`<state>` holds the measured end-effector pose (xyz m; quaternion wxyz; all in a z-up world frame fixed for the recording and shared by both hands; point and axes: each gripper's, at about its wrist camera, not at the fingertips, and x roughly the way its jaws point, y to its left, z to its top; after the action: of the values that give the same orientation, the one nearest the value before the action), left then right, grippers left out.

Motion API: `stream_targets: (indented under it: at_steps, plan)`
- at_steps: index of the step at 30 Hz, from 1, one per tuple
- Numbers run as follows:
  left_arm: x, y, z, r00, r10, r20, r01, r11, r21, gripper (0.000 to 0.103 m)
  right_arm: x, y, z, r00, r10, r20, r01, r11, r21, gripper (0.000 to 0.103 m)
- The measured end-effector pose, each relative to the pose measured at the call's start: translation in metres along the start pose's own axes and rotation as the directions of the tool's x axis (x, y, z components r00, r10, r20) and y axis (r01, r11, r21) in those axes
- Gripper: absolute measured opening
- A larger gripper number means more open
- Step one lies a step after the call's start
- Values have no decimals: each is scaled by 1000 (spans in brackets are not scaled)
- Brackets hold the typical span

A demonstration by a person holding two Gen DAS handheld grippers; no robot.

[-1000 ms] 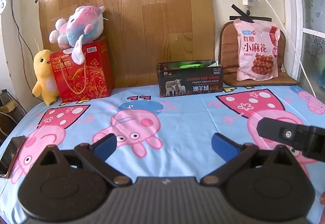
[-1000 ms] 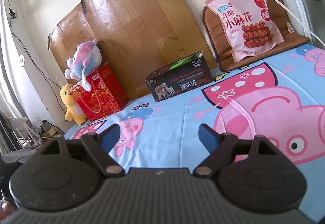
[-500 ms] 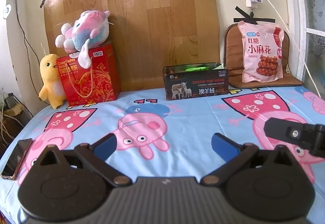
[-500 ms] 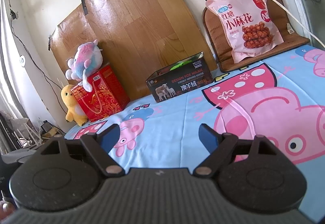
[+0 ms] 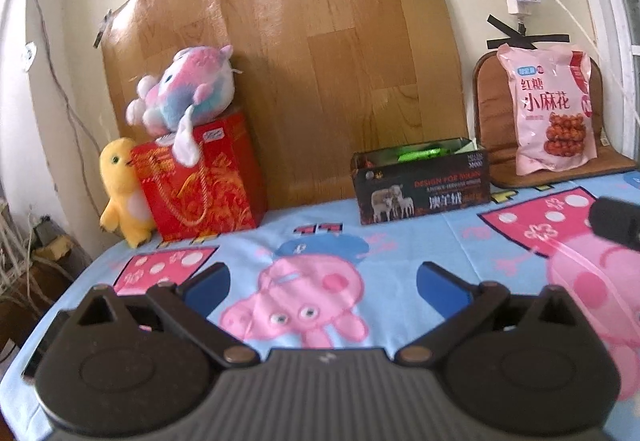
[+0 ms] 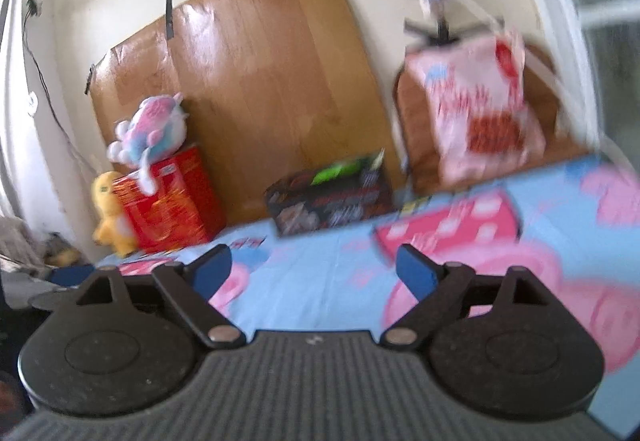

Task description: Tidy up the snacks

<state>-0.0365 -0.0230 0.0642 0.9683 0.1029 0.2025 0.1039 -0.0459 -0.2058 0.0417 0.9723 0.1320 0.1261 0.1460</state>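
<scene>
Left gripper [image 5: 322, 283] wide open, empty. Dark box [image 5: 420, 185] (green packets inside) far centre; pink snack bag [image 5: 550, 109] propped far right. Right gripper [image 6: 314, 273] just opened wider, empty. Risk: slick bag topples or slips if pinched off-centre.

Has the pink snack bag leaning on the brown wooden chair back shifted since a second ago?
No. The pink snack bag leans on the brown chair back as before, just right of the black open-top box; only the camera moved.

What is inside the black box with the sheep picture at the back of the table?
Over the rim of the black box, green wrappers show, lying along its length. Its front wall hides whatever lies lower, so the count and any other contents cannot be told.
</scene>
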Motion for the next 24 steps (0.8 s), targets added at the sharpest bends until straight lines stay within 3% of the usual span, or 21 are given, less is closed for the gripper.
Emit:
stream_targets:
  at_steps: [4, 10, 16, 19, 24]
  plan:
    - [31, -18, -1, 1000, -17, -22, 18, 1000, 15, 103, 27, -14, -6, 995, -92, 47, 95, 994, -57, 95]
    - [53, -35, -3, 1000, -9, -8, 9, 1000, 11, 103, 49, -33, -10, 988, -137, 75, 142, 987, -72, 95]
    - [70, -37, -5, 1000, -1, -18, 1, 1000, -19, 103, 76, -40, -20, 986, -164, 39, 167, 980, -105, 95]
    - [76, -38, -9, 1000, -7, -21, 6, 1000, -25, 103, 83, -50, -16, 988, -153, -31, 152, 987, -50, 95]
    - [85, -42, -17, 999, -17, -50, 15, 999, -31, 103, 80, -65, -16, 986, -161, -38, 163, 985, 58, 95]
